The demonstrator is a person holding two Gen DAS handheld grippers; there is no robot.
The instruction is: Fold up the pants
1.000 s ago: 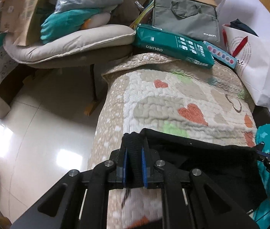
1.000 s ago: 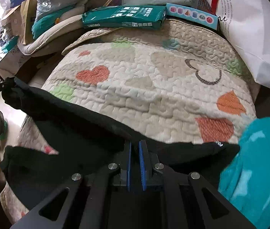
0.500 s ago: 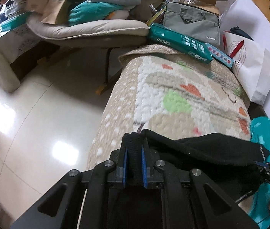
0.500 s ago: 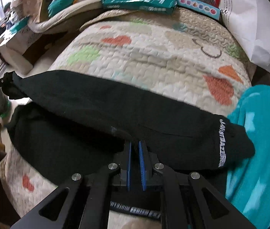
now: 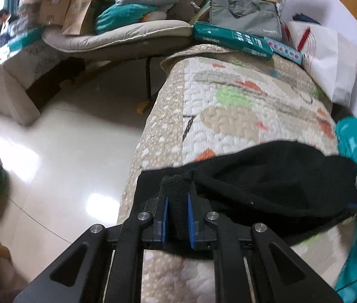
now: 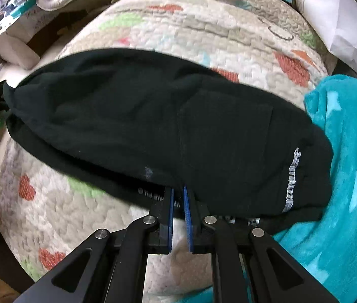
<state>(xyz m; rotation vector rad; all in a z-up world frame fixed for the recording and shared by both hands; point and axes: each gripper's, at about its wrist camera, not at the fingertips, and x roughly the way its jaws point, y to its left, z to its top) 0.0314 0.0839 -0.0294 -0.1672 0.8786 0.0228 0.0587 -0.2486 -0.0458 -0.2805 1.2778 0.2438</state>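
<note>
One quilted bedspread (image 6: 203, 38) w/ heart print is spread under everything. Black pants (image 6: 168, 126) are laid across it, folded over, right end touching a teal star blanket (image 6: 350, 176). A bunched corner of the pants is pinched in the left gripper (image 5: 177, 202) jaws. Right gripper (image 6: 177, 202) jaws: narrow, clamped on the near pants edge.

Black pants (image 6: 153, 116), heart-patterned quilt (image 6: 203, 32)
</note>
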